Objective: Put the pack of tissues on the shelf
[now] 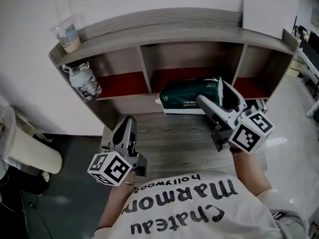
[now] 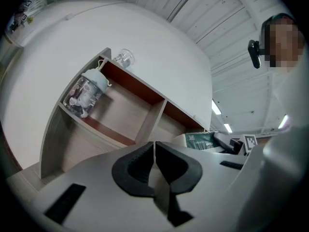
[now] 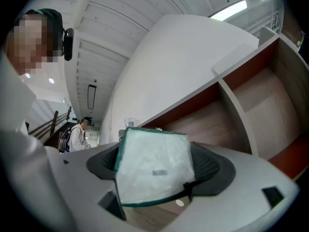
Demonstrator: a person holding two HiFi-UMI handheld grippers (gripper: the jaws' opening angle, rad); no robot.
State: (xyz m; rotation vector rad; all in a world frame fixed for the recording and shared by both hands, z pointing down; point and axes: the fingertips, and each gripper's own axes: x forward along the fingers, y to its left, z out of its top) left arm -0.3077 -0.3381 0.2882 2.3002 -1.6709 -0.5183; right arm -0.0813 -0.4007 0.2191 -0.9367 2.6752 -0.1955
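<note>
— Grey wood-grain boards, dark red back panels: is that the shelf (image 1: 164, 21)?

— It is. On my screen it shows a curved top board over three open compartments, standing on a desk (image 1: 169, 141) with the same streaky grain.

— And the pack of tissues (image 1: 187, 97)?

— It's a soft, dark green brick with a crinkled white plastic end, lying lengthwise at the mouth of the middle compartment. I cannot tell whether it rests on the compartment's floor.

— What surrounds it?

— A clear plastic cup (image 1: 66, 35) stands on the top board's left corner. A clear, rounded bottle (image 1: 83, 82) with a pale cap sits in the left compartment. A flat white panel (image 1: 266, 9) stands at the top board's right end.

— The tongs?

— My right gripper (image 1: 210, 90) is spread wide and clamped across the pack's right end, and the white face fills that gripper's own view. My left gripper (image 1: 129, 121) hangs low over the desk's left side. Its jaws are pressed together and empty, well apart from the pack.
</note>
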